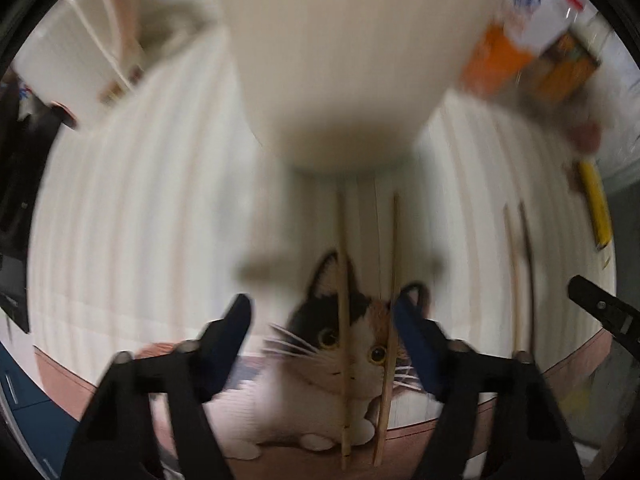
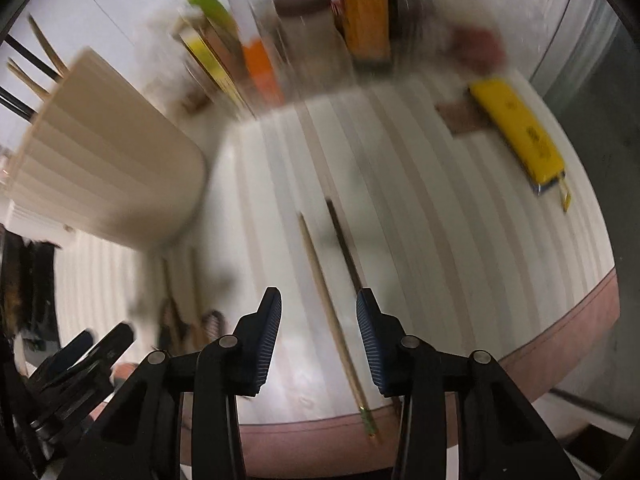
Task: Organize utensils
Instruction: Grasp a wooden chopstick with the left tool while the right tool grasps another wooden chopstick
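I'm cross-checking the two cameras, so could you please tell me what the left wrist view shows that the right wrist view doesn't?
Only the left wrist view shows the cat picture with two light chopsticks lying across it. Only the right wrist view shows chopsticks standing in the holder's top. Both show the beige holder, the yellow case and both open claws, left and right.

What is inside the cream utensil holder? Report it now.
In the right wrist view, the cream utensil holder has several chopsticks poking out of its top, some light wooden, some dark. Their lower parts and the holder's bottom are hidden by its wall, so an exact count is impossible.
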Available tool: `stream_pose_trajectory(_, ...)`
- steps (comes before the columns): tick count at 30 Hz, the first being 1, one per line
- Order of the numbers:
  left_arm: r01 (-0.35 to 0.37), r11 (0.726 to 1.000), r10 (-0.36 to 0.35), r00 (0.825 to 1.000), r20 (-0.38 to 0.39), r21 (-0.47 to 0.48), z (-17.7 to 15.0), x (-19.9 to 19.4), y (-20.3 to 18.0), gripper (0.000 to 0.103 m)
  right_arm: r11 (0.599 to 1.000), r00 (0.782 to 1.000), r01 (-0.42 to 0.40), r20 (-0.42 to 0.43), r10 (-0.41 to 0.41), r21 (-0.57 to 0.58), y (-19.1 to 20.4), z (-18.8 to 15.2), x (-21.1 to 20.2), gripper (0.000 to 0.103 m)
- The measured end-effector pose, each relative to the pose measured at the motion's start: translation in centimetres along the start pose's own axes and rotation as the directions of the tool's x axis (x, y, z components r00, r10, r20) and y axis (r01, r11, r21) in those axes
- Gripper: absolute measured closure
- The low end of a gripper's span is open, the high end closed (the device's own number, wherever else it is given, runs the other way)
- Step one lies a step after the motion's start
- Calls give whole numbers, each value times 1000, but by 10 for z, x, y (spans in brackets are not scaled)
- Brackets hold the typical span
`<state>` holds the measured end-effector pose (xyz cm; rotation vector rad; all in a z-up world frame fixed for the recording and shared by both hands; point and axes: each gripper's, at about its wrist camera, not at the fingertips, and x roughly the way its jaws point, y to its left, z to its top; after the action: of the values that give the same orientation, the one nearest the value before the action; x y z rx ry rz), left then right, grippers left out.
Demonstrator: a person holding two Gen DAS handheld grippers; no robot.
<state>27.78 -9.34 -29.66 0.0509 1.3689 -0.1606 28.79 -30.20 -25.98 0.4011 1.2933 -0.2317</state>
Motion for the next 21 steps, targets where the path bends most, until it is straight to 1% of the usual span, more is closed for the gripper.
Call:
stream_pose_trajectory(1,-4,1000,4,1000,-15,6,-2,8,-3,58,1000,1000,5,-18,-5,2,-3,-2,6,62)
stream_pose_trajectory(2,-15,1000,16,999,-32,9,-2,15,-5,69,1000,999,9,-32,-9,4,-5,-4,11,62)
stream_pose_trajectory(3,-27,1000,28,999,-46,15,-3,22,-6,84,1000,999,11,-43,-11,4,-6,-5,14,62)
stream_pose_trajectory(4,-24,1000,25,999,-46,18,-5,24,-6,91,1000,999,10,-53,-10,3,-6,-7,17,62)
stream_pose_trajectory(5,-36,999,37,998,-44,20,-7,25,-5,99,1000,998,7,-67,-7,0,-6,-8,22,62)
stream_pose_trajectory(7,-69,997,70,997,-25,29,-10,23,-1,99,1000,996,-6,-93,5,-11,-2,-8,27,61)
stream_pose_trajectory(10,-104,995,104,994,-18,-1,-18,18,21,99,999,991,-40,-129,35,-37,11,-8,36,61)
stream_pose_trajectory(12,-128,990,127,991,-30,-50,-28,17,47,99,996,986,-66,-158,57,-55,27,-8,42,61)
stream_pose_trajectory(14,-137,986,132,990,-50,-96,-37,17,67,99,992,977,-101,-195,84,-78,48,-10,52,61)
stream_pose_trajectory(15,-128,985,123,991,-48,-119,-41,15,74,99,990,974,-113,-206,94,-86,57,-9,56,61)
stream_pose_trajectory(16,-138,980,132,990,-53,-140,-45,14,83,99,987,971,-122,-217,98,-100,68,-9,61,61)
stream_pose_trajectory(18,-131,978,123,991,-56,-163,-50,13,91,99,983,966,-125,-241,89,-136,94,-9,76,61)
stream_pose_trajectory(20,-127,976,120,991,-54,-175,-54,13,96,99,979,963,-117,-261,70,-168,111,-9,87,61)
stream_pose_trajectory(21,-124,976,117,992,-52,-176,-56,13,98,99,973,959,-99,-282,36,-210,124,-11,95,62)
